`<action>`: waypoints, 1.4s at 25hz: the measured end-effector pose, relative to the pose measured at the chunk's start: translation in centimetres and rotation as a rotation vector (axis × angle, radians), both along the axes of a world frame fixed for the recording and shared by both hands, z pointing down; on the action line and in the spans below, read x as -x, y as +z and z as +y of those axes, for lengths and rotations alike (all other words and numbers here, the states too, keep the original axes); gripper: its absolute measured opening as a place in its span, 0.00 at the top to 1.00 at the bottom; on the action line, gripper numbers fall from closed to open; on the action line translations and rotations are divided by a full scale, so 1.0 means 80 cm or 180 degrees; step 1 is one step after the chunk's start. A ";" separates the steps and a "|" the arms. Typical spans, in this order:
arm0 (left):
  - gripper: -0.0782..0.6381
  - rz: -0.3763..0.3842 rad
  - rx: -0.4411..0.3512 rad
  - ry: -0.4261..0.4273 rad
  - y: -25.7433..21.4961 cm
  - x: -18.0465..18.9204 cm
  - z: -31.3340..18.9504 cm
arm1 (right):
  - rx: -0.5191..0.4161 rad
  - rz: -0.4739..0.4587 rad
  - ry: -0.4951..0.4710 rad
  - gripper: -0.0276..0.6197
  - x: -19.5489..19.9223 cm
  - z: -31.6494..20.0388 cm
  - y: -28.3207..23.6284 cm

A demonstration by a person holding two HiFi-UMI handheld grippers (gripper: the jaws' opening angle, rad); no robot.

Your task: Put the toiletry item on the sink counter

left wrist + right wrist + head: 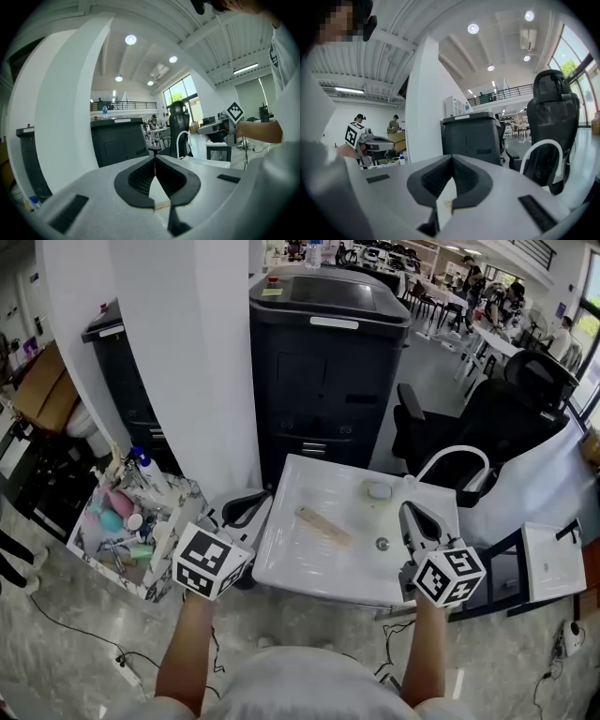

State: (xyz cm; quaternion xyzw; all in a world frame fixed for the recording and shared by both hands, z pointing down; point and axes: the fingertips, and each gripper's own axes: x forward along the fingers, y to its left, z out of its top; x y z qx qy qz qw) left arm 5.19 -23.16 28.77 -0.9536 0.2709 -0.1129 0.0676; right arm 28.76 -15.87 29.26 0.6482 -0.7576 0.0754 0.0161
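White, glossy rectangular sink (309,563); tan oblong toiletry item (323,526) lies inside.

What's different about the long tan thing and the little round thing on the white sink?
The long tan item is thin and stick-shaped; the small round item is squat like a pebble. The tan item is light brown; the round item is pale greenish. The tan item lies slantwise left of the drain; the round item sits behind the drain. Both lie loose on the white sink.

Sink counter (309,568) bears tan elongated item (323,526), small pale item (379,490).
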 end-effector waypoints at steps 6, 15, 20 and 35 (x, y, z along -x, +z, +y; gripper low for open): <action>0.88 0.0092 -0.0120 0.0069 -0.022 -0.007 0.003 | -0.0102 0.0208 -0.0066 0.96 0.017 0.001 -0.019; 0.88 0.0142 -0.0230 0.0158 -0.042 -0.013 0.014 | -0.0142 0.0378 -0.0172 0.96 0.033 0.006 -0.031; 0.88 0.0151 -0.0229 0.0170 -0.041 -0.013 0.017 | -0.0135 0.0390 -0.0194 0.96 0.037 0.008 -0.030; 0.88 0.0123 -0.0131 0.0139 -0.021 -0.006 0.014 | -0.0060 0.0255 -0.0156 0.96 0.029 0.009 -0.006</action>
